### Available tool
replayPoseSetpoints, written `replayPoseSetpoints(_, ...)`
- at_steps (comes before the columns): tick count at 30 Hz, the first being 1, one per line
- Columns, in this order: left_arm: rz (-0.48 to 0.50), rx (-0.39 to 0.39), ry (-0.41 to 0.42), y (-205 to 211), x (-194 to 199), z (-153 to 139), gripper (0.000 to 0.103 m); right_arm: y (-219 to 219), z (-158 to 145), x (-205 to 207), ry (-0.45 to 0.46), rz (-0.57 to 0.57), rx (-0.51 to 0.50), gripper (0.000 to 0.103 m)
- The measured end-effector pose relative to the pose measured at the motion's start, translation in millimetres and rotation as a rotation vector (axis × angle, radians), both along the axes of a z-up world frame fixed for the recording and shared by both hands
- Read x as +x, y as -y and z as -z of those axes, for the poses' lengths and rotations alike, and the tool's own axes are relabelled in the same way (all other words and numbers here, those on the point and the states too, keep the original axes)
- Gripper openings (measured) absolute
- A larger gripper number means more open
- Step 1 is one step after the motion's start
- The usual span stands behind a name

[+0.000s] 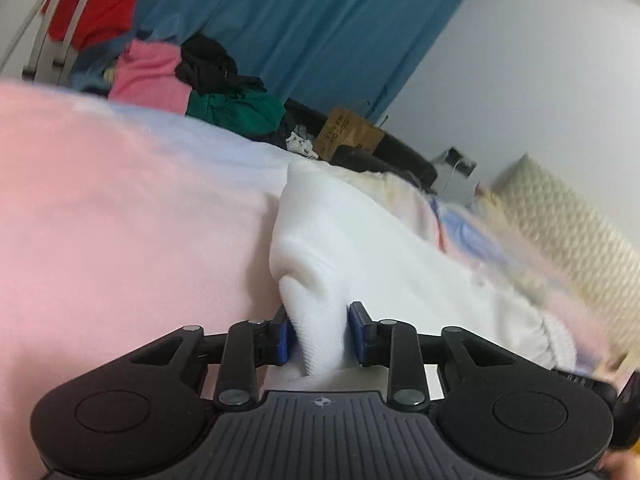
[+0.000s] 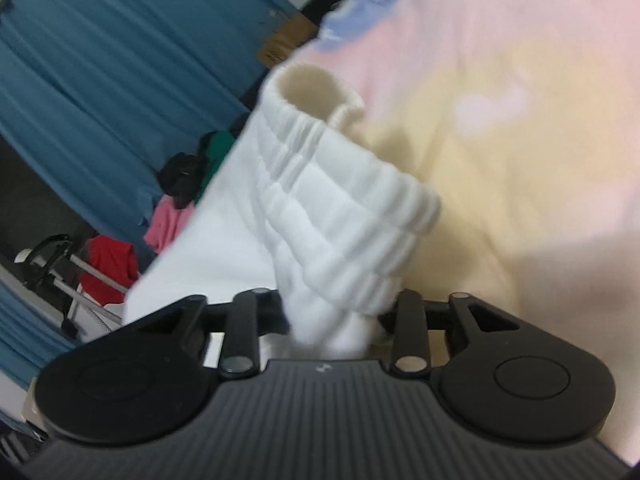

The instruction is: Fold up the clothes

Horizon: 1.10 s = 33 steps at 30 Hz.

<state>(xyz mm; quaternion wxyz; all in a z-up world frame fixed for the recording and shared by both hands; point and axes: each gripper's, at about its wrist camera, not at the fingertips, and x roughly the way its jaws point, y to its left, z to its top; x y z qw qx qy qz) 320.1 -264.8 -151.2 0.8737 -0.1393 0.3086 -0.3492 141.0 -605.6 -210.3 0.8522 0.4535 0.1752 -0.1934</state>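
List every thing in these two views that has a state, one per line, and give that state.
left gripper: shut on the white garment, blue pads pinching a fold.
right gripper: shut on the white garment near its ribbed elastic band.
white garment: bunched, held at two places, not folded.
pastel blanket: spread under the garment.
clothes pile: heaped, unfolded.
blue curtain: drawn, hanging.

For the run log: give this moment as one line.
left gripper: shut on white garment | right gripper: shut on white garment | pastel bedding beneath
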Motion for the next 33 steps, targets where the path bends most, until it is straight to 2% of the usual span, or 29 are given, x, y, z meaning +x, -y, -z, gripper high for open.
replayPoseSetpoints(4, -0.010, 0.060, -0.014, -2, -11, -30, 0.048, -5, -24, 4, -0.118, 0.015, -0.027, 0.054)
replayPoseSetpoints(6, -0.015, 0.076, -0.014, -8, -23, -51, 0.063, -11, -41, -5, -0.177, 0.023, -0.049, 0.054)
replayPoseSetpoints(7, -0.015, 0.080, 0.006, -11, -32, -65, 0.069, -11, -49, -9, -0.204, 0.024, -0.063, 0.054)
replayPoseSetpoints(11, 0.014, 0.111, 0.117, -17, -76, -121, 0.080, -31, -89, -38, -0.279, -0.031, -0.169, 0.054)
replayPoseSetpoints(14, 0.042, 0.135, 0.204, -17, -116, -159, 0.085, -48, -125, -69, -0.236, -0.072, -0.233, 0.054)
replayPoseSetpoints(18, 0.048, 0.142, 0.269, -19, -166, -204, 0.102, -67, -176, -107, -0.169, -0.088, -0.314, 0.054)
replayPoseSetpoints(22, 0.054, 0.136, 0.307, -29, -213, -244, 0.103, -93, -225, -137, -0.112, -0.117, -0.420, 0.055)
replayPoseSetpoints(24, 0.049, 0.148, 0.342, -35, -237, -260, 0.103, -108, -245, -154, -0.079, -0.135, -0.476, 0.075)
replayPoseSetpoints(25, 0.047, 0.154, 0.358, -39, -248, -266, 0.103, -116, -253, -164, -0.057, -0.142, -0.503, 0.090)
replayPoseSetpoints(29, 0.036, 0.170, 0.403, -58, -290, -280, 0.103, -151, -273, -196, -0.012, -0.162, -0.611, 0.090)
replayPoseSetpoints(33, 0.016, 0.160, 0.402, -77, -320, -278, 0.103, -181, -269, -212, -0.002, -0.167, -0.656, 0.090)
